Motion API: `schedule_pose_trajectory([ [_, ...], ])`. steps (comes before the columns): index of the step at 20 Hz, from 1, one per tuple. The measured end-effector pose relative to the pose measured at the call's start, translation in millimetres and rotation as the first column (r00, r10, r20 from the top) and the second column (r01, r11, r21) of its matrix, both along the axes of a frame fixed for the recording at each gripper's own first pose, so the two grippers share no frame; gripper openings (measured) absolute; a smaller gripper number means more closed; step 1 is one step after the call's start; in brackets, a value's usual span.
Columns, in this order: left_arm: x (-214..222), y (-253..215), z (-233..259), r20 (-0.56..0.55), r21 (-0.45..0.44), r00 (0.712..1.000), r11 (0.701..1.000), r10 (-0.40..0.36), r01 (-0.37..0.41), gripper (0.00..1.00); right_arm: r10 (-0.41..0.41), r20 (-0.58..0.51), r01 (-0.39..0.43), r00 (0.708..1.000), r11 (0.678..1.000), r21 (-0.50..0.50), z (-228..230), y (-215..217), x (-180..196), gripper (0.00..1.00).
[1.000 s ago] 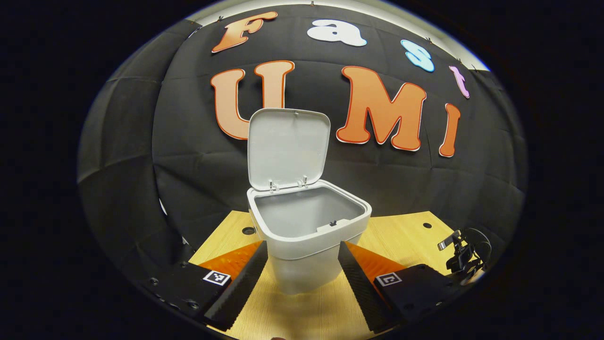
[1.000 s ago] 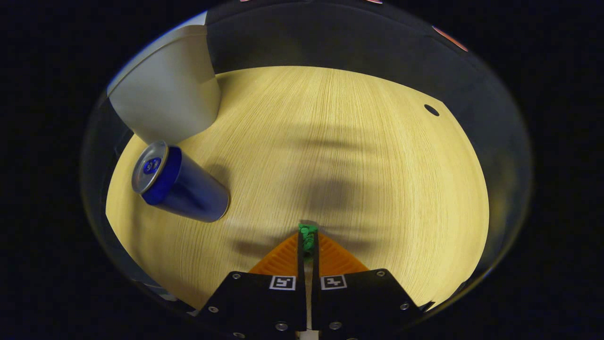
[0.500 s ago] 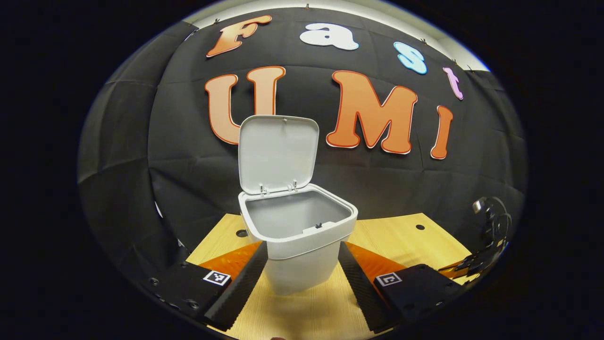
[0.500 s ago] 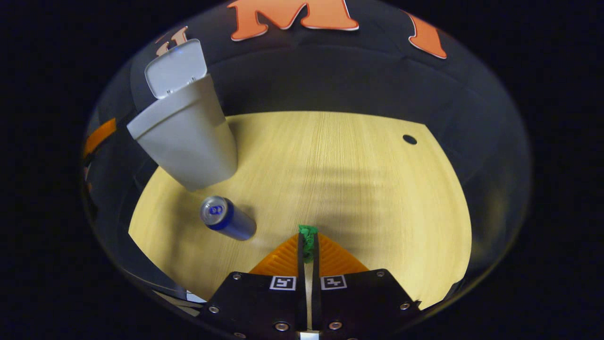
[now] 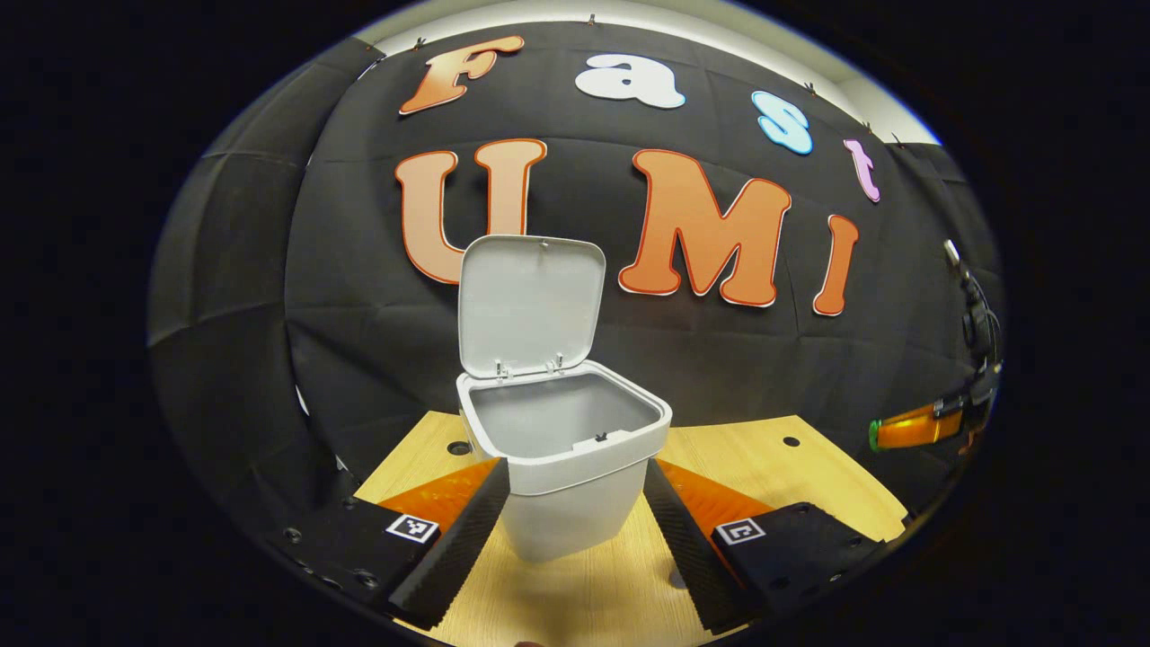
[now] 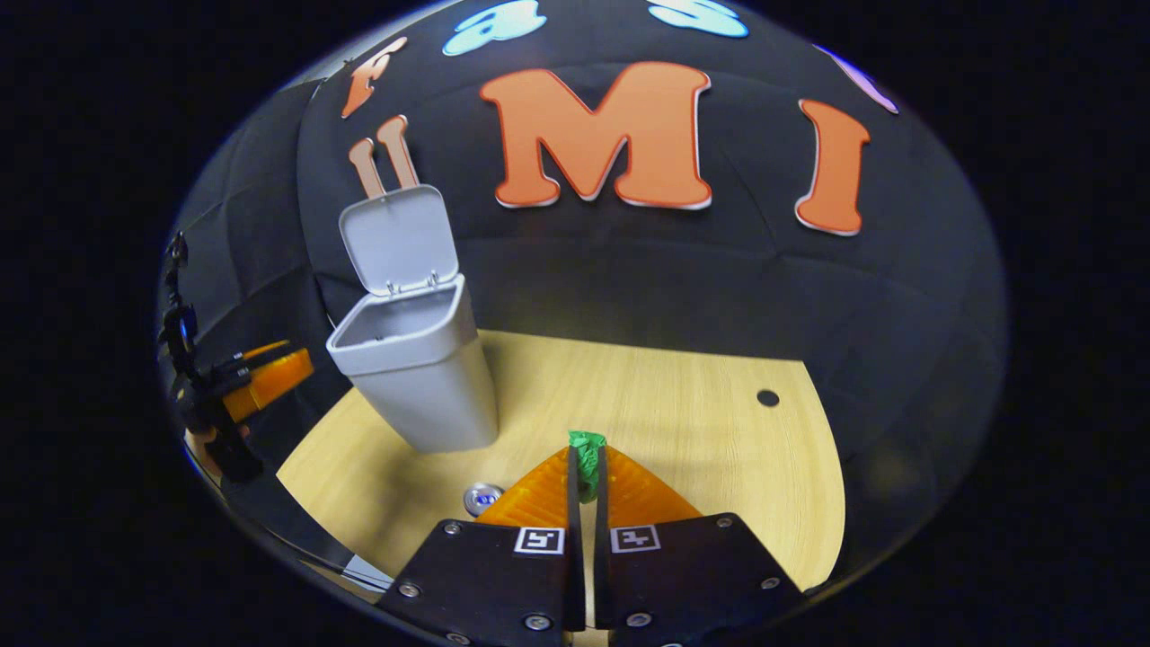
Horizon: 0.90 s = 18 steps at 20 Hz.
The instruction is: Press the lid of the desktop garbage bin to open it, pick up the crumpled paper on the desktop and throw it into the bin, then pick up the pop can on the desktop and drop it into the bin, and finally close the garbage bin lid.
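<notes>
The white bin [image 5: 575, 503] stands on the wooden table [image 5: 764, 467] with its lid [image 5: 528, 301] swung up and its inside bare as far as I see. My left gripper [image 5: 576, 465] is open just in front of it, holding nothing. My right gripper [image 6: 586, 451] is shut on a small green crumpled paper [image 6: 588, 445], high above the table and to the right of the bin [image 6: 418, 373]. From the left gripper view the right gripper [image 5: 885, 433] hangs in the air at the far right. The blue can's top [image 6: 482, 497] peeks out beside my right fingers, far below.
The table [image 6: 674, 404] has a round hole [image 6: 767, 397] at its right and more holes [image 5: 791, 441] near the back edge. My left gripper [image 6: 256, 382] and the arm holding it sit left of the bin. The black cloth wall rises close behind the bin.
My right gripper has risen from the tabletop and tilted up with the green paper in it. The can has dropped away below. The left gripper has barely moved.
</notes>
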<state>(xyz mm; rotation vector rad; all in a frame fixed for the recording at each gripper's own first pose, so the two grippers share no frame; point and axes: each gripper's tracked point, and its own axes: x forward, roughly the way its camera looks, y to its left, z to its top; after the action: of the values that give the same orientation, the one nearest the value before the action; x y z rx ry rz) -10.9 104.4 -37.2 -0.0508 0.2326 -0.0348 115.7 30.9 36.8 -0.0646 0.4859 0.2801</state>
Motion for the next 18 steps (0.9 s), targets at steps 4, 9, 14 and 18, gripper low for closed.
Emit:
schedule_pose_trajectory([
  [4, -12, 15, -1, 0.0, 0.01, 1.0, 1.0, 0.027, -0.027, 0.95, 0.1, 0.122, -0.099, 0.988, 0.995, -0.011, 56, 46, 23, 0.04],
  [9, -25, 37, -10, -0.017, 0.028, 0.998, 0.998, 0.061, -0.061, 0.95, 0.243, 0.21, -0.246, 0.947, 0.969, -0.012, 96, 127, 50, 0.04],
  [14, -34, 60, -19, -0.032, 0.025, 0.995, 0.995, 0.096, -0.095, 0.95, 0.335, 0.223, -0.34, 0.915, 0.94, -0.019, 93, 206, 85, 0.04],
  [18, -41, 80, -27, -0.047, 0.017, 0.992, 0.993, 0.12, -0.119, 0.95, 0.343, 0.174, -0.346, 0.923, 0.938, -0.016, 60, 244, 115, 0.04],
])
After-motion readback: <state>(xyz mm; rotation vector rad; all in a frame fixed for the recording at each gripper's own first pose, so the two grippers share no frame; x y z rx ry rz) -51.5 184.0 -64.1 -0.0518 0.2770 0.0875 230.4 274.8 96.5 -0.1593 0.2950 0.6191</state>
